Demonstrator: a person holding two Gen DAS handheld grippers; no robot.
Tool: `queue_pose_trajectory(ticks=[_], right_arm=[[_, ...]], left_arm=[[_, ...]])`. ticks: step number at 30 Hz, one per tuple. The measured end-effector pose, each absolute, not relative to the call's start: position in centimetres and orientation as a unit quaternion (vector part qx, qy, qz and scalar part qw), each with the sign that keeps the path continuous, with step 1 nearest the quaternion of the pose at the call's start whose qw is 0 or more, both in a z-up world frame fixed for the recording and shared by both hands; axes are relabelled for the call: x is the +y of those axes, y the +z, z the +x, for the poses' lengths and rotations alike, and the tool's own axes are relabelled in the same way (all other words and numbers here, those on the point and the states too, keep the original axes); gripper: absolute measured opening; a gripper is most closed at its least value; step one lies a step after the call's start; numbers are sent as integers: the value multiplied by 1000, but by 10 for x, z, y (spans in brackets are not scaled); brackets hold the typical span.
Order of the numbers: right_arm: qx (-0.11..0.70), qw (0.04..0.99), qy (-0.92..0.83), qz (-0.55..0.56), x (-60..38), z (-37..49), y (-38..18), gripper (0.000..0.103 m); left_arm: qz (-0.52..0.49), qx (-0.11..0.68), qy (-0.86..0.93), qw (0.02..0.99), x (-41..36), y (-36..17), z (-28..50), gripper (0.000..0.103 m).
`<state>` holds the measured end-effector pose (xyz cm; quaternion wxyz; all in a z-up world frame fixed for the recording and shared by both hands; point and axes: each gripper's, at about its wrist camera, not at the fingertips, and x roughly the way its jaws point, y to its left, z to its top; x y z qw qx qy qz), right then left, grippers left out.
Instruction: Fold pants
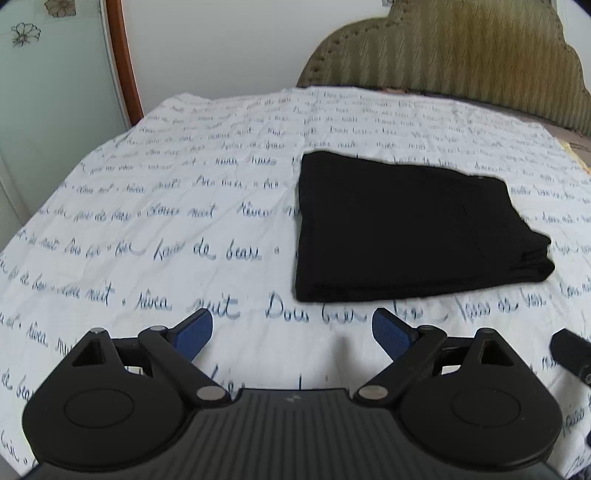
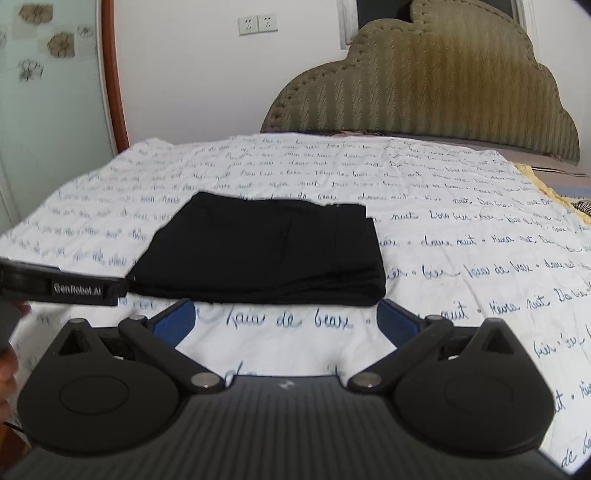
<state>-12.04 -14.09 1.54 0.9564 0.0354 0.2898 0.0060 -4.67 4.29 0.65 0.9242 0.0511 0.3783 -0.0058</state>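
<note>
A bed (image 2: 461, 258) fills the room's middle, covered by a white sheet (image 1: 147, 206) printed with lines of dark blue handwriting. At its far end stands a scalloped, olive-green padded headboard (image 2: 424, 85) against a plain white wall (image 2: 192, 81) carrying two white sockets (image 2: 257, 23). To the left, a reddish-brown wooden frame (image 1: 122, 55) borders a pale green panel with flower motifs (image 1: 48, 92); the light is soft and even.

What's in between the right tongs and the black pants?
Only bare bed sheet with blue writing lies between the right tongs and the folded black pants. The right wrist view shows it.
</note>
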Motion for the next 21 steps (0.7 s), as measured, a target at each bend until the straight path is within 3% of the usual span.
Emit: queue_pose_trajectory(ticks=[21], right_arm=[[291, 957, 2, 25, -128, -125, 6, 103]], left_arm=[[52, 392, -6, 919, 42, -9, -52, 94]])
